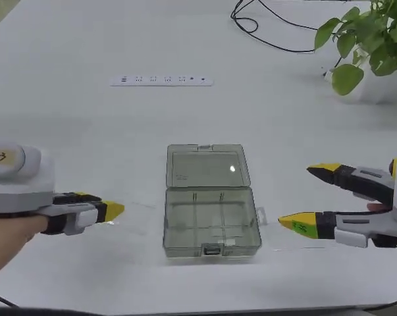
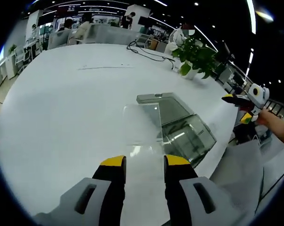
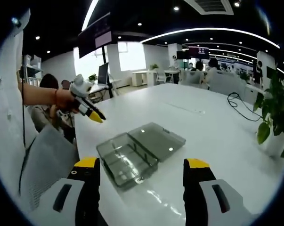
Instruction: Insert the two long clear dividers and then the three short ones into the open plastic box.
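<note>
**Head view.** Smoky clear rectangular plastic box (image 1: 211,227), open, its hinged lid (image 1: 207,166) laid back flat; centre of the white tabletop (image 1: 86,131). Left hand-held gripper (image 1: 118,210) near the box's left side. Right hand-held gripper (image 1: 297,195) near its right side, jaws spread, empty. White power strip (image 1: 160,80) well behind; green potted plant (image 1: 366,39) at back right.

**Left gripper view.** Jaws parted, nothing between them. Clear flat divider sheet (image 2: 142,123) lies on the tabletop just ahead, beside the box.

**Right gripper view.** Jaws wide apart, gripping nothing; the open box lies ahead.
</note>
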Demonstrator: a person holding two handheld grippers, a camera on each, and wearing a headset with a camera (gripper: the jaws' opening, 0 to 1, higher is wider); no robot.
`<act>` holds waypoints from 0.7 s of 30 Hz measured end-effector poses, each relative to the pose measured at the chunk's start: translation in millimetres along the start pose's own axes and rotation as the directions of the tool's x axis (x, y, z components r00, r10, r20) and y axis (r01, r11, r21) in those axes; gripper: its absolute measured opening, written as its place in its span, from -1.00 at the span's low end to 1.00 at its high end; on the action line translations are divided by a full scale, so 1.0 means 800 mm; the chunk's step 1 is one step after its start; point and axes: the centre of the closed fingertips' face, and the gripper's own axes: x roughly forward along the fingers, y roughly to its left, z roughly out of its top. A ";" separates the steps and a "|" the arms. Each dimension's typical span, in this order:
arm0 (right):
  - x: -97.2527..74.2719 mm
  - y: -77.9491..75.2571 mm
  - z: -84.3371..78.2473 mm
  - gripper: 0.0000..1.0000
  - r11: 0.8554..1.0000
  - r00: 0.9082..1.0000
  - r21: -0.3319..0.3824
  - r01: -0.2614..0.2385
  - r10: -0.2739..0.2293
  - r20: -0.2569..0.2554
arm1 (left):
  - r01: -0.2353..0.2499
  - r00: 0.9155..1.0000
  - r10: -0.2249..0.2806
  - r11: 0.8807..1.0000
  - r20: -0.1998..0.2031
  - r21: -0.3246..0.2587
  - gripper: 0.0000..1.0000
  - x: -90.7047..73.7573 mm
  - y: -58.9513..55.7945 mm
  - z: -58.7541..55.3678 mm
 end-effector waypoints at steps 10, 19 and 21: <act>0.019 0.022 0.045 0.19 0.995 0.999 0.100 -0.003 -0.002 0.050 | 0.114 0.989 -0.112 0.993 0.094 -0.023 -0.40 0.007 -0.063 0.034; 0.038 0.037 0.069 0.04 0.987 0.995 0.162 0.000 -0.016 0.094 | 0.198 0.973 -0.195 0.980 0.124 -0.012 -0.40 0.019 -0.116 0.044; 0.044 0.045 0.071 -0.02 0.981 0.995 0.194 -0.007 -0.011 0.094 | 0.220 0.967 -0.216 0.975 0.131 -0.011 -0.40 0.022 -0.130 0.045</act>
